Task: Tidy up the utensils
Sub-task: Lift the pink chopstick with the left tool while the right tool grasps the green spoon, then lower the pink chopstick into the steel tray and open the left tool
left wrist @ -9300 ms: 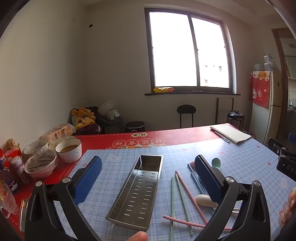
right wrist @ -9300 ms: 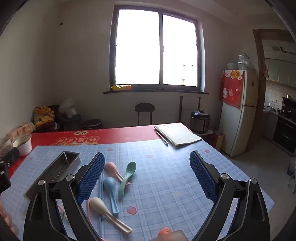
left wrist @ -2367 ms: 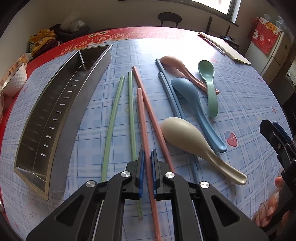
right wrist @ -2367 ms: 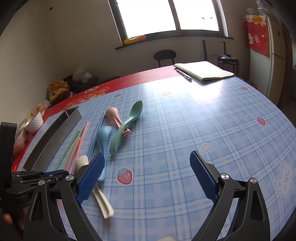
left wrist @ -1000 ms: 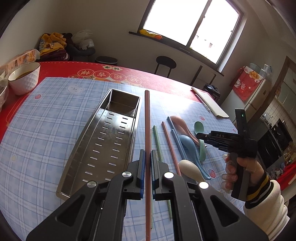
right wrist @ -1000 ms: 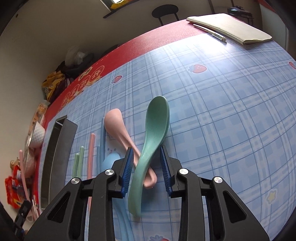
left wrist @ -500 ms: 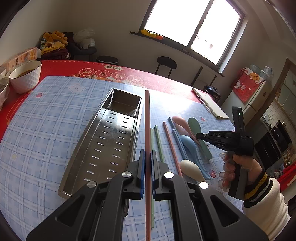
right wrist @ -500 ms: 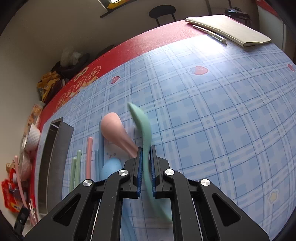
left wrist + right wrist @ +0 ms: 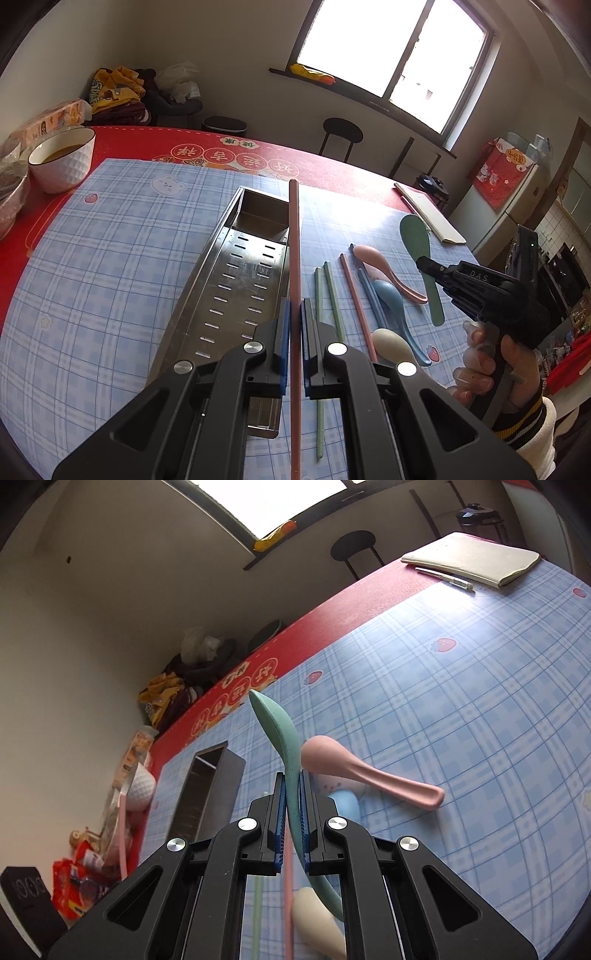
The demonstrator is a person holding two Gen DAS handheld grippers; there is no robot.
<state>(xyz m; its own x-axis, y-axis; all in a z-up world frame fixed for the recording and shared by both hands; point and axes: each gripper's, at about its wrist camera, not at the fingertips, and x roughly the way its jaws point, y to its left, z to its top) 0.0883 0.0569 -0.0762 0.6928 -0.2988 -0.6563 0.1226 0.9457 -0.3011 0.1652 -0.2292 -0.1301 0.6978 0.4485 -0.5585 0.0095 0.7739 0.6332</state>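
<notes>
My left gripper (image 9: 294, 312) is shut on a pink chopstick (image 9: 294, 251), which hangs lengthwise over the right wall of the perforated steel tray (image 9: 229, 280). In the left wrist view the right gripper (image 9: 424, 265), held by a hand, is shut on the green spoon (image 9: 419, 240) and carries it above the table. The right wrist view shows my right gripper (image 9: 291, 797) clamped on that green spoon (image 9: 275, 725), its bowl tilted up. On the cloth lie the pink spoon (image 9: 354, 768), blue spoon (image 9: 391, 299), cream spoon (image 9: 391, 341), two green chopsticks (image 9: 334, 295) and another pink chopstick (image 9: 356, 306).
A white bowl (image 9: 62, 158) of brown liquid and covered bowls stand at the left edge on the red cloth. A notebook with a pen (image 9: 476, 563) lies at the far right corner. Snack packets (image 9: 74, 882) sit at the table's left side. A stool (image 9: 341, 133) stands behind the table.
The right gripper shut on the green spoon and lifted it off the table, tilting its bowl upward. The left gripper kept hold of the pink chopstick and barely moved.
</notes>
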